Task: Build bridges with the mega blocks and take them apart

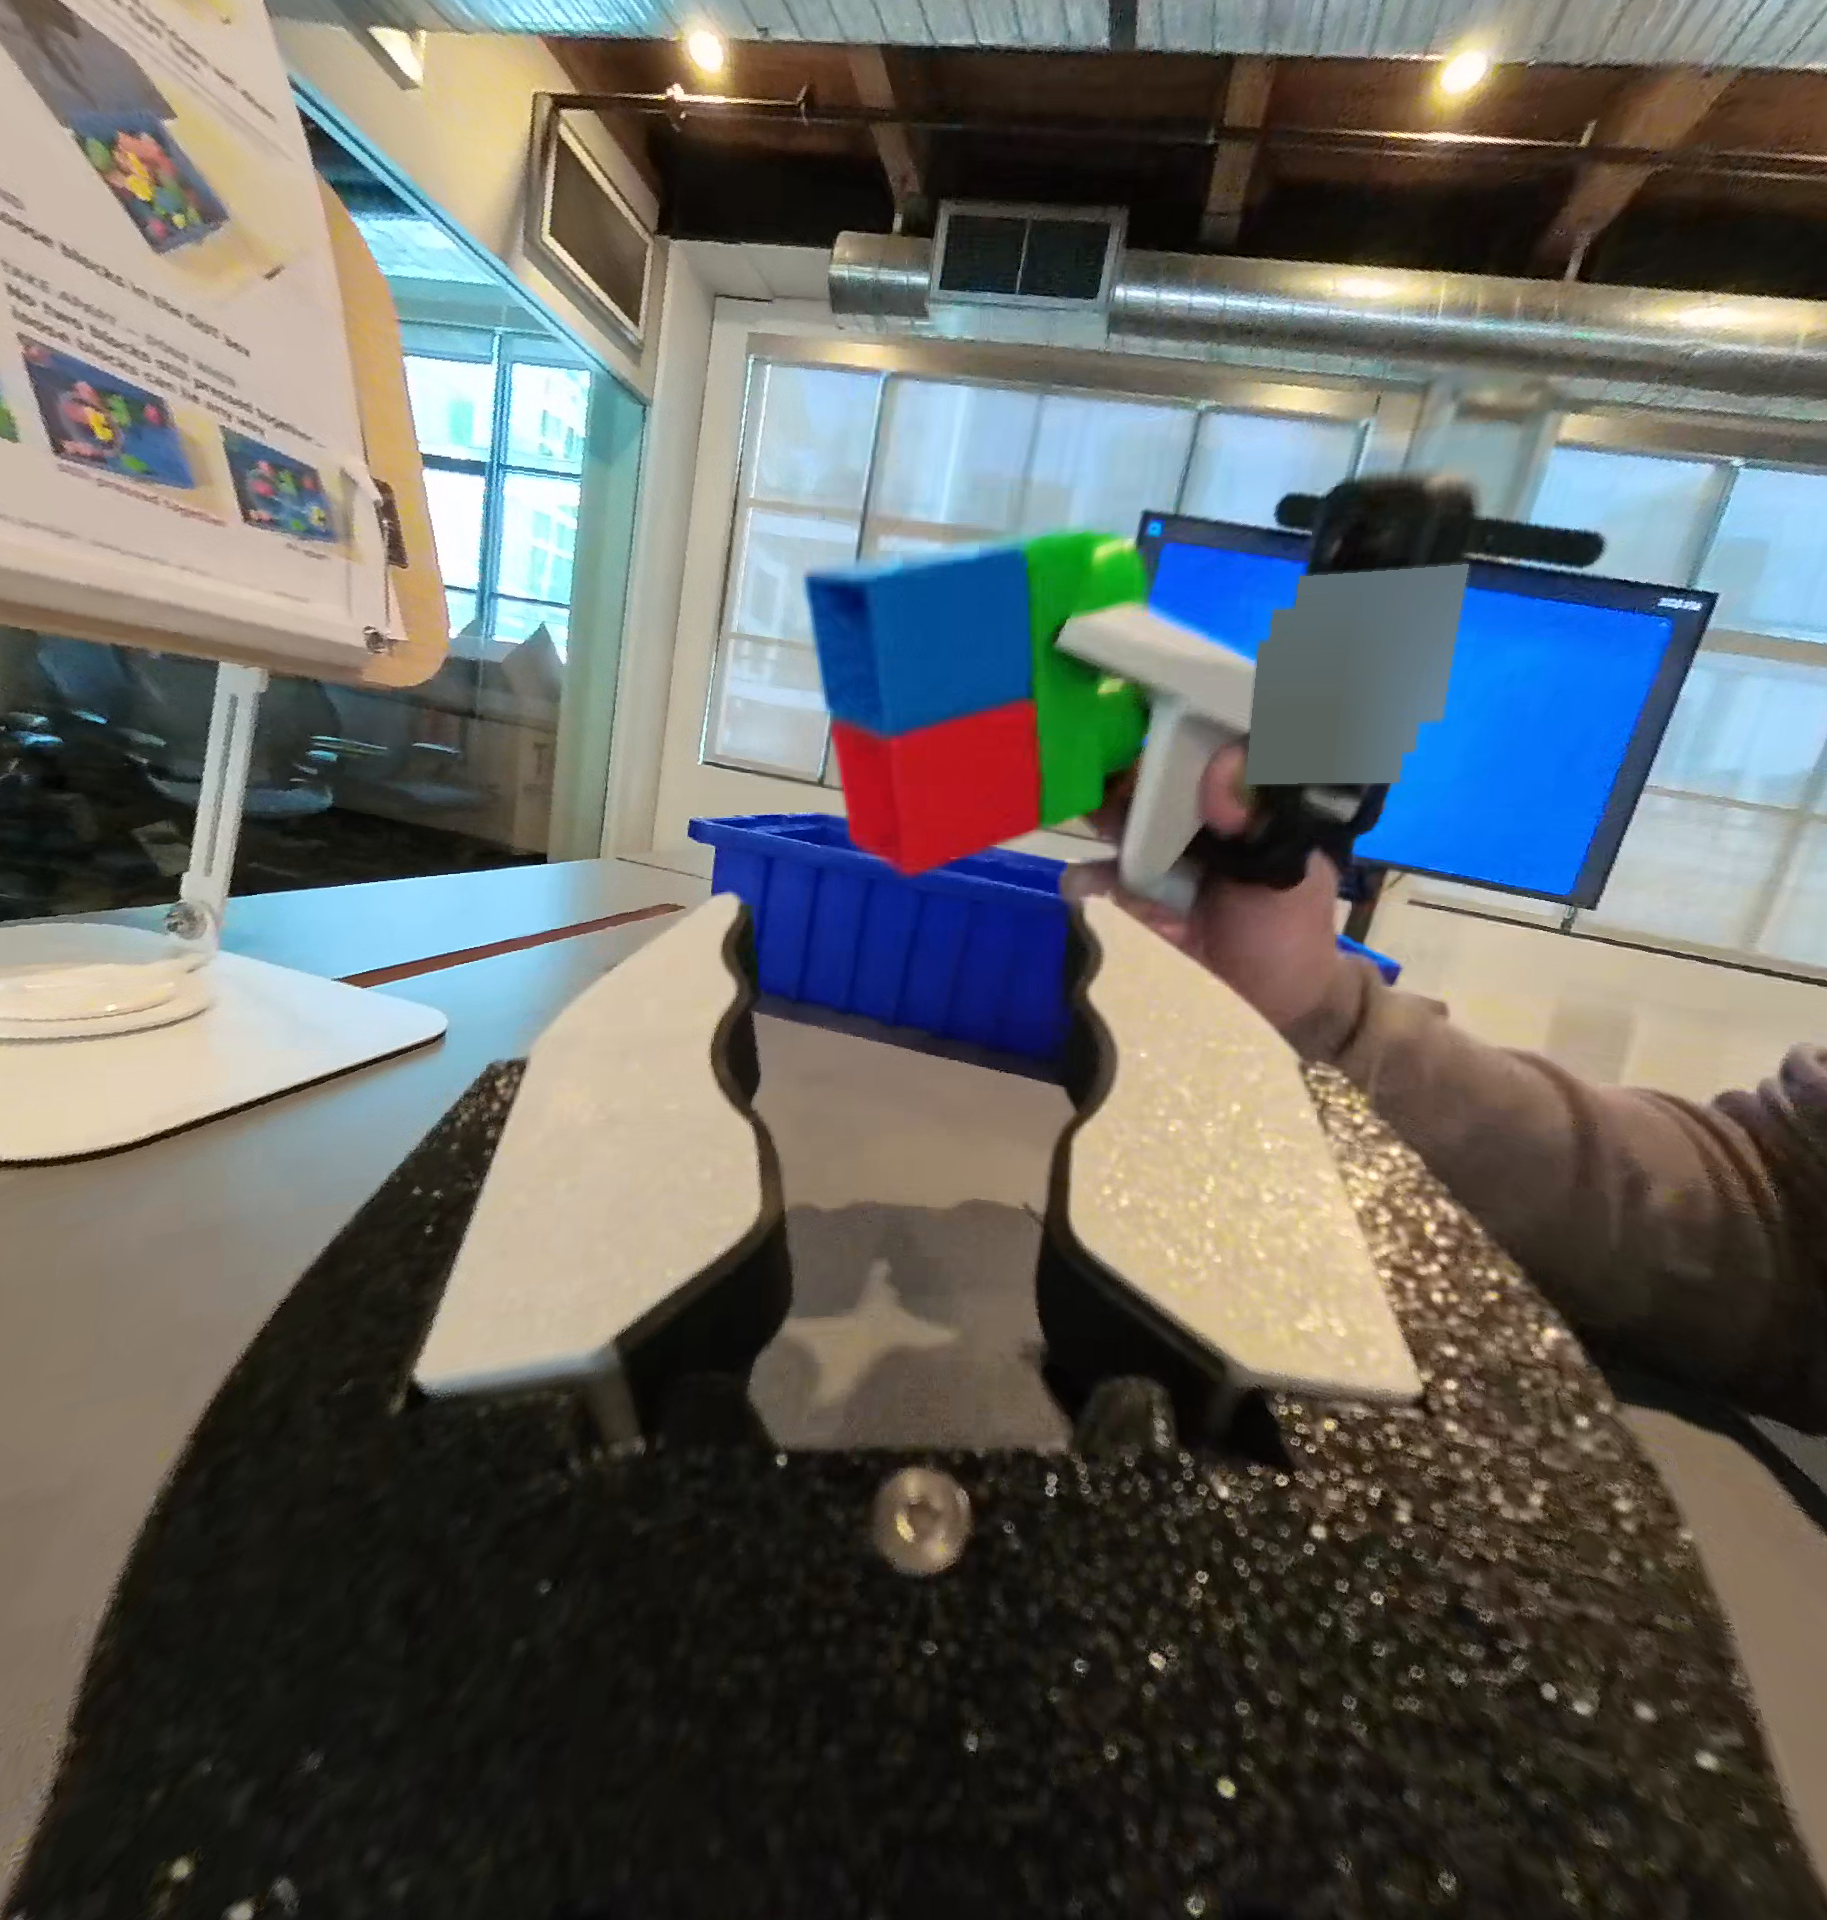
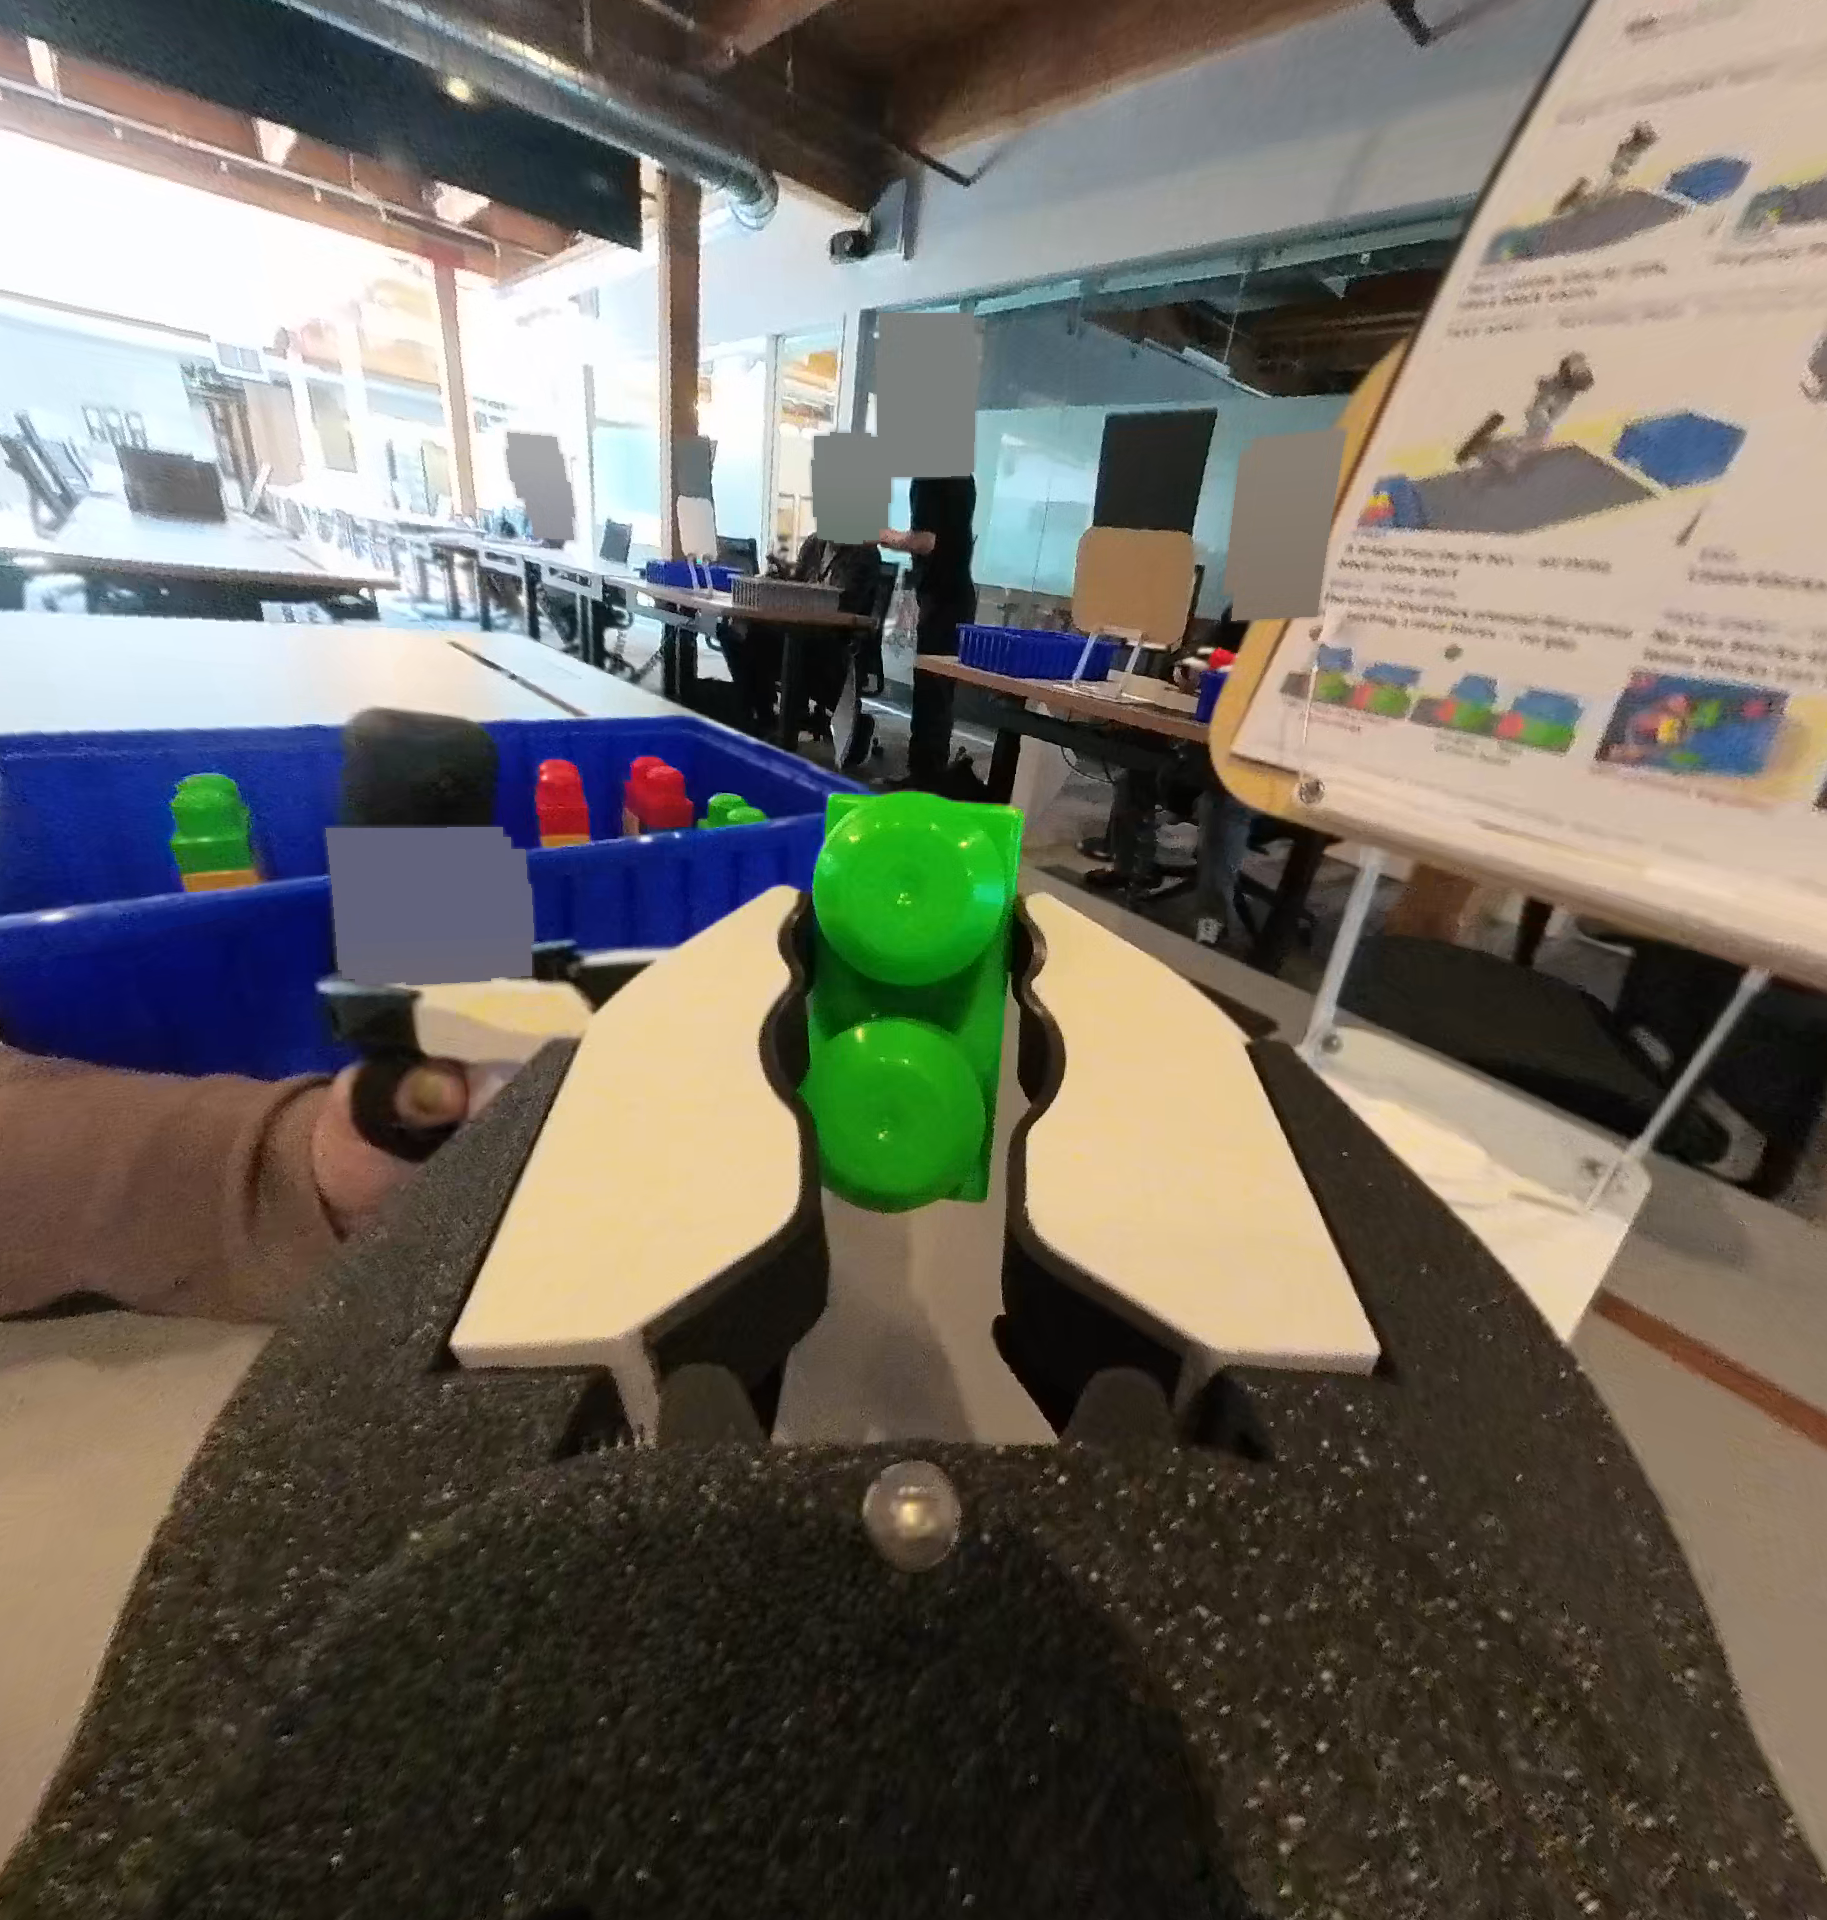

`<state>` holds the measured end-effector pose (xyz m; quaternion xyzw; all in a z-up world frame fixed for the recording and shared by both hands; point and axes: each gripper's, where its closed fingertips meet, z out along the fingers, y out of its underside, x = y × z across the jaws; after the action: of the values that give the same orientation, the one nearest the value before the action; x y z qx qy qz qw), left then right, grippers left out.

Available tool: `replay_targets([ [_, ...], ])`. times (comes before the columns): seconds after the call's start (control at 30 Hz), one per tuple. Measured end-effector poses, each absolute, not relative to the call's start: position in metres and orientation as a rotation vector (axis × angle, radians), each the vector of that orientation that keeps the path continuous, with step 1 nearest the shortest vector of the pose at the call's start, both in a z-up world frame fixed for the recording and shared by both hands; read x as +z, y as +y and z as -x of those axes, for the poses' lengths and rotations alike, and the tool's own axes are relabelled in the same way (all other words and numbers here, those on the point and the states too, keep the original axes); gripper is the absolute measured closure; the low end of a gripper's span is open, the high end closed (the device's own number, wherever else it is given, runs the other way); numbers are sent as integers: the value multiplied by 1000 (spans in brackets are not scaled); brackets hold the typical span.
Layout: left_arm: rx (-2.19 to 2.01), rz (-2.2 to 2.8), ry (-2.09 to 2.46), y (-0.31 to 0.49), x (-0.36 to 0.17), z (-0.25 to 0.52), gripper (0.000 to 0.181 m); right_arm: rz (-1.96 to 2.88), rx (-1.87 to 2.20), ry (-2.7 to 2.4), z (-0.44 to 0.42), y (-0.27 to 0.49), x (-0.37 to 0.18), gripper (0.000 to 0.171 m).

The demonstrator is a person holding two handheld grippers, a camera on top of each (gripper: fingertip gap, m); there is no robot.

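My right gripper (image 2: 909,914) is shut on a green two-stud block (image 2: 904,997), studs facing the camera. In the left wrist view that gripper (image 1: 1106,748) is held in a hand in the air above the blue bin (image 1: 888,935). The green block (image 1: 1080,665) has a blue block (image 1: 919,644) and a red block (image 1: 940,784) stuck side by side on its underside. My left gripper (image 1: 909,935) is open and empty, low over the grey table and pointing at the bin. It also shows in the right wrist view (image 2: 493,1018).
The blue bin (image 2: 161,977) holds a green block (image 2: 208,831), red blocks (image 2: 561,800) and more. A stand with an instruction sheet (image 1: 140,312) has its white base (image 1: 265,1049) on the table's left. A blue monitor (image 1: 1563,727) stands behind. People are at far tables (image 2: 930,582).
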<state>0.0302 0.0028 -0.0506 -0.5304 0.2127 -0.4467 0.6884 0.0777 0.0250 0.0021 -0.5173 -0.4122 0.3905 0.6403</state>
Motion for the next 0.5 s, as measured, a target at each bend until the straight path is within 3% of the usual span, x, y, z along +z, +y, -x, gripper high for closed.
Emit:
replay_targets([
  [0.3,-996,1246,489,4,-55,-34,120,1261,1204,-1012,-65,32,-60,136],
  [0.5,-968,1301,521,6,-62,-41,107,1199,1479,-1015,-64,19,-55,136],
])
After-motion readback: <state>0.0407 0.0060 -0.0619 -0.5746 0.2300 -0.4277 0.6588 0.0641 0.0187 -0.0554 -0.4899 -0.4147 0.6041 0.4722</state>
